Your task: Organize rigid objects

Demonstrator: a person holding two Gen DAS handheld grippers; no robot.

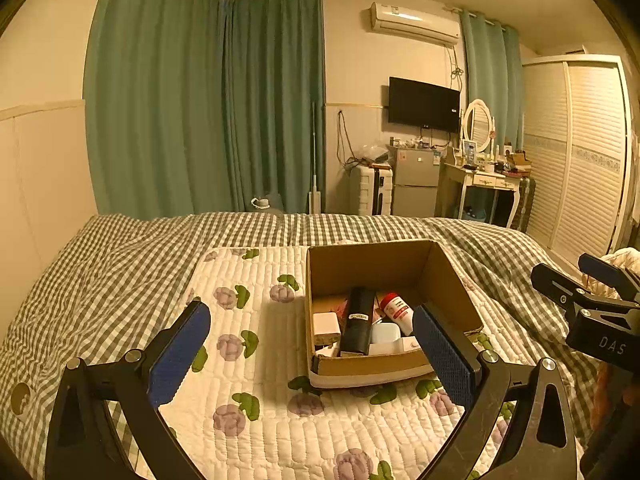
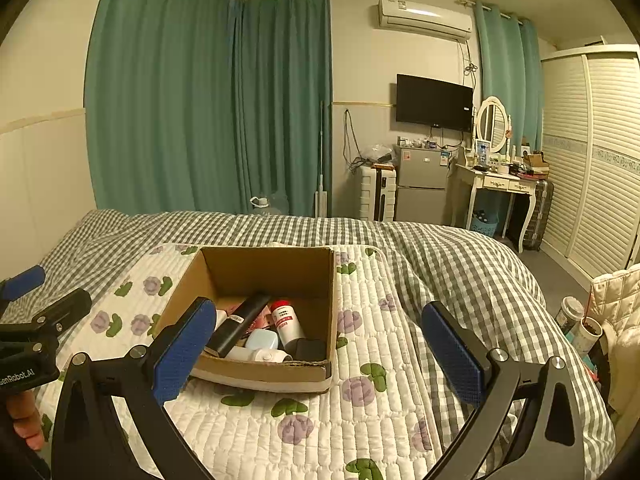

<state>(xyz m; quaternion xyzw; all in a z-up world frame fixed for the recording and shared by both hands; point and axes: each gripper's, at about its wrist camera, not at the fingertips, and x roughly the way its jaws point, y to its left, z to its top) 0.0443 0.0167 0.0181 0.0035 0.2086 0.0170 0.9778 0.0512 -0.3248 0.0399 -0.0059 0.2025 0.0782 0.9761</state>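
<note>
A home bedroom: a checked bed (image 2: 440,256), beyond it green curtains (image 2: 208,100), a wall television (image 2: 434,102), vanity mirror (image 2: 493,123) and louvred wardrobe (image 2: 600,160).

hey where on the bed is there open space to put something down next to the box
Bare quilted floral mat lies left of the brown cardboard box and in front of it, toward the grippers; another strip runs between box and grey checked duvet. The box floor is crowded around the black rectangular case and red-capped white bottle.

bottle (image 2: 286,321) in box (image 2: 256,268), box on bed (image 2: 440,248)

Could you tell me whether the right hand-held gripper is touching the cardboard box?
Cannot tell. In the right wrist view, the right hand-held gripper is open; its left finger overlaps the cardboard box, with no gap or contact visible.
</note>
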